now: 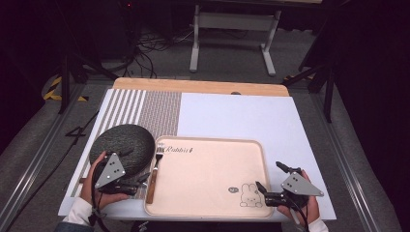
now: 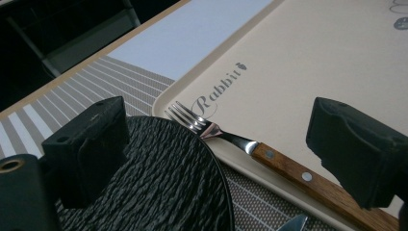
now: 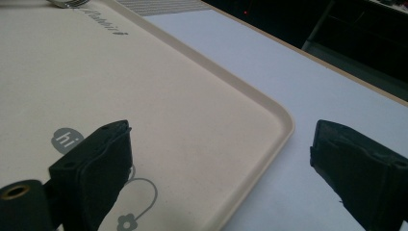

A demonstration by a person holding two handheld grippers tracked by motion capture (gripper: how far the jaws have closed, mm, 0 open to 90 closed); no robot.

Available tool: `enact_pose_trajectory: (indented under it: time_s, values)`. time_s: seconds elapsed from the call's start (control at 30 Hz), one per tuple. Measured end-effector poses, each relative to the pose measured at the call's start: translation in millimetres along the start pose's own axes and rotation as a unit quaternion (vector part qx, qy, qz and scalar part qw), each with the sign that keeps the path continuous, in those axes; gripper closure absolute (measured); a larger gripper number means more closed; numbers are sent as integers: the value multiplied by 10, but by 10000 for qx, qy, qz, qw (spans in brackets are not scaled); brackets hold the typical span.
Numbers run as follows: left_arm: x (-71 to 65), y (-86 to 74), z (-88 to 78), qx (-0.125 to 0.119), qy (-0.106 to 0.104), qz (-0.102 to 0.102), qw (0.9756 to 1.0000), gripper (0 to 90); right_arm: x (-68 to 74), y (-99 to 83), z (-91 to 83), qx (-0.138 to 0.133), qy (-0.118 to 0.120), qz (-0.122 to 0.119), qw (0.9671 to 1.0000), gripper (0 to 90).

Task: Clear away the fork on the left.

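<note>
Lying along the left rim of the beige tray (image 1: 212,193), the fork (image 1: 154,170) has a wooden riveted handle and steel tines pointing far. Its handle sits between the wide-open jaws of the left gripper (image 1: 138,182). A dark textured plate (image 1: 122,144) lies just left. The right gripper (image 1: 270,181), also wide open, straddles the tray's near right rim, holding nothing.

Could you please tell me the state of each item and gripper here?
Tray: flat on the table, nothing on its middle.
Fork: lying along the tray's left edge, tines away from the person, not gripped.
Plate: dark, left of the tray, not gripped.
Left gripper: open, by the fork handle and plate.
Right gripper: open, jaws either side of the tray's right rim.
</note>
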State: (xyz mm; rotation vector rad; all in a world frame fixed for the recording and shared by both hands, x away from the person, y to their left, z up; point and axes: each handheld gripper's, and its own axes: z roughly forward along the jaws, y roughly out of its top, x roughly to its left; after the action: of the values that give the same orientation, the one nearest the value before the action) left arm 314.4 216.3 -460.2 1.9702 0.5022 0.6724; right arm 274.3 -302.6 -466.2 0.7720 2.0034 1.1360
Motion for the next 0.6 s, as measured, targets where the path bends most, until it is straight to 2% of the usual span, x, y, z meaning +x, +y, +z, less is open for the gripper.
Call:
enact_pose_trajectory:
  time_s: [0.13,0.23,0.33,0.47,0.6]
  values:
    - [2,-74,-70,-11,39,-190,9998,85,-7,-12,-15,-2,-25,26,10000,82]
    - [1,-92,-97,23,69,-167,9998,83,-18,-6,-25,-38,-47,43,10000,82]
    - [4,-113,-139,-27,4,-220,9998,81,-19,3,-16,-72,-37,46,10000,82]
    - [1,-100,-141,-94,-1,-212,9997,78,8,-4,1,-22,-9,-48,10000,80]
    - [-7,-121,-123,-85,-44,-224,9997,76,7,18,-23,-107,-42,-7,9999,80]
